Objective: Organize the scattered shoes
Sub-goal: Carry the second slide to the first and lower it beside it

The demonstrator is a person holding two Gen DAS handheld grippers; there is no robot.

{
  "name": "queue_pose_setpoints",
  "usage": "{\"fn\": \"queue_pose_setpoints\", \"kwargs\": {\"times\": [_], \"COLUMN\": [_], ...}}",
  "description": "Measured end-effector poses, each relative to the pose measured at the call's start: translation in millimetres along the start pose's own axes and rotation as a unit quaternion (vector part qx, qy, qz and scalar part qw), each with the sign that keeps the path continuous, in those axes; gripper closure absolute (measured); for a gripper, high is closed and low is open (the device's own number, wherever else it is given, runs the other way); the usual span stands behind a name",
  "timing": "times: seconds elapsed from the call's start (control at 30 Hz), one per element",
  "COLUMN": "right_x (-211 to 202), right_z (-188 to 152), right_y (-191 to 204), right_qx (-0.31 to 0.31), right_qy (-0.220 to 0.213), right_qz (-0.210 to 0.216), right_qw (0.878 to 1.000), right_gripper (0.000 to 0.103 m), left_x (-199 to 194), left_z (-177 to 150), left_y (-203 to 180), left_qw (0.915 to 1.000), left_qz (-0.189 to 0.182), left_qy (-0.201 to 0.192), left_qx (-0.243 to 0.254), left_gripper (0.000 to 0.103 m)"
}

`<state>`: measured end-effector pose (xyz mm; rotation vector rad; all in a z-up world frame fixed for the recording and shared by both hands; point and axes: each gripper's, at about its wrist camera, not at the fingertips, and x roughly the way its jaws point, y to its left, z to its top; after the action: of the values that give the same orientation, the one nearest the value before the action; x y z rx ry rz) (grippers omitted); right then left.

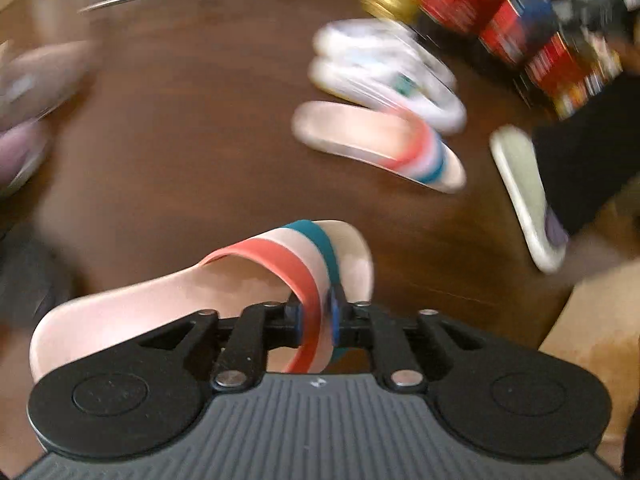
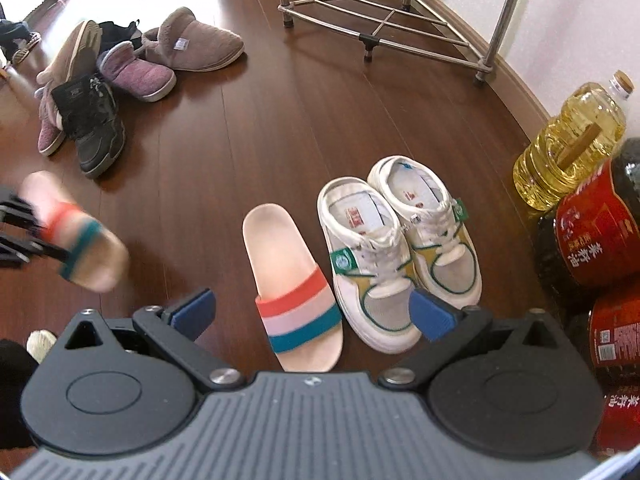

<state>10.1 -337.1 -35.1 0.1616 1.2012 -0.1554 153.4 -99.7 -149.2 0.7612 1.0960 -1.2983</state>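
Pink foam slide [image 1: 192, 304] with coral, pale and teal bands hangs from the left hand-held gripper [image 1: 316, 322], whose pads are clamped on the strap; it is clear of the floor [image 1: 180, 128]. In the right wrist view the same carried slide shows blurred at 9 o'clock. Its mate, the second slide [image 2: 294, 280], lies on the floor with its long axis running 12 to 6 o'clock, toe toward the camera, between the spread jaws of the right hand-held gripper [image 2: 312, 312], which holds nothing.

Judgement: the carried slide belongs parallel to its mate on the free 9 o'clock side; the left hand is the one to place it.

White sneakers [image 2: 400, 248] sit paired just beside the mate at 3 o'clock, so that side is taken. Oil bottles [image 2: 572, 152] stand further right. Slippers and a black shoe [image 2: 120, 80] remain heaped at 10 o'clock, well apart. A metal rack [image 2: 384, 20] stands at 12 o'clock, not obstructing.
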Motion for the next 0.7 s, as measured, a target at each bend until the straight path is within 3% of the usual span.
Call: {"fn": "queue_pose_setpoints", "kwargs": {"times": [0.03,0.17,0.27,0.33,0.37,0.43,0.53,0.63,0.67,0.7], "right_x": [-1,-2,0,4,6,13,47,85,98,110], "right_z": [-6,-20,-27,-29,-30,-32,-36,-44,-47,-50], "right_y": [-3,-11,-12,-10,-9,-3,32,71,85,97], "right_qx": [-0.005,-0.009,-0.017,-0.024,-0.028,-0.037,-0.069,-0.103,-0.114,-0.122], "right_qy": [0.003,0.008,0.001,-0.004,-0.006,-0.012,-0.025,-0.038,-0.043,-0.047], "right_qz": [-0.001,-0.002,0.003,0.007,0.009,0.022,0.081,0.109,0.117,0.123], "right_qw": [1.000,1.000,1.000,1.000,1.000,0.999,0.994,0.988,0.986,0.984], "right_gripper": [0.001,0.001,0.001,0.001,0.001,0.001,0.001,0.001,0.001,0.001], "left_x": [7,23,-4,-39,-58,-99,-152,-187,-199,-202], "left_z": [6,30,28,27,25,21,15,13,10,8], "left_y": [-6,-37,-45,-39,-33,-29,-40,-62,-75,-80], "left_qw": [0.9999,0.9983,0.9947,0.9891,0.9852,0.9691,0.9401,0.9322,0.9287,0.9254], "left_qz": [0.009,0.042,0.085,0.113,0.121,0.147,0.196,0.202,0.198,0.194], "left_qy": [0.006,0.040,0.056,0.059,0.057,0.055,0.034,0.000,-0.019,-0.032], "left_qx": [0.006,0.004,-0.016,-0.073,-0.107,-0.190,-0.277,-0.300,-0.313,-0.324], "left_gripper": [0.078,0.073,0.069,0.069,0.067,0.045,0.043,0.040,0.037,0.027]}}
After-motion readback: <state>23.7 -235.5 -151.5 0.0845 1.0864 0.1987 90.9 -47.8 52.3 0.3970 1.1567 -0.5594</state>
